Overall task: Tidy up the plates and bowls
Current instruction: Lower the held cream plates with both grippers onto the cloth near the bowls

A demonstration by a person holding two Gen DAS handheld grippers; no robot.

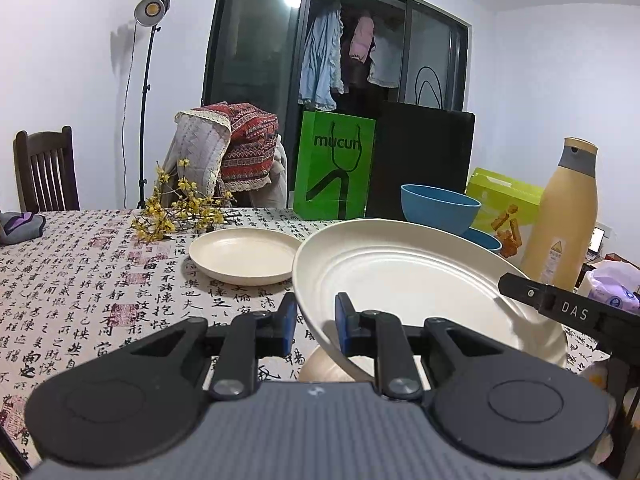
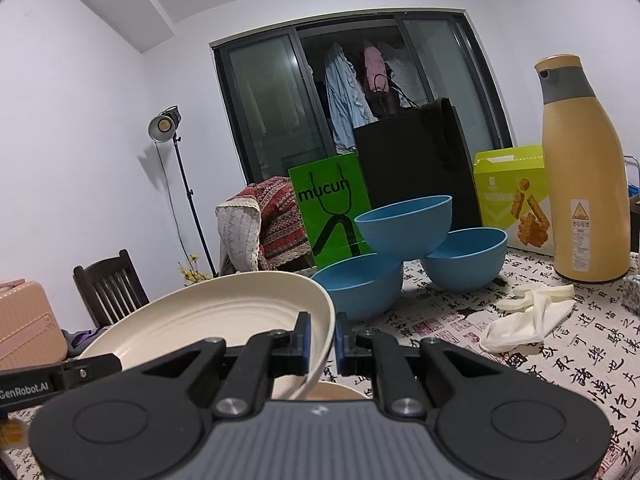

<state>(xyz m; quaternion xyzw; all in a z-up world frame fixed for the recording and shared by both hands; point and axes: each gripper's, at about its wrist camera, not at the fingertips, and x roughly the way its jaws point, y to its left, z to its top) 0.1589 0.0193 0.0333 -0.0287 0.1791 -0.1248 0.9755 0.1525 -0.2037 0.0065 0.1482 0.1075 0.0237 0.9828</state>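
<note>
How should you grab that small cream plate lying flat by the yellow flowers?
Grip the small cream plate by its raised rim on the near edge, coming in low from the front. It lies flat and bare, so the rim is the only part thin enough for the fingers.

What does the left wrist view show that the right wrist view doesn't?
Left wrist only: a second cream plate lying flat on the tablecloth, and the whole yellow flower sprig.

Right wrist only: all three blue bowls, one perched on the other two, crumpled white gloves and a pink suitcase.

Both: the large cream plate gripped at opposite rims by the left hand-held gripper and the right hand-held gripper, plus the tan bottle and green bag.
</note>
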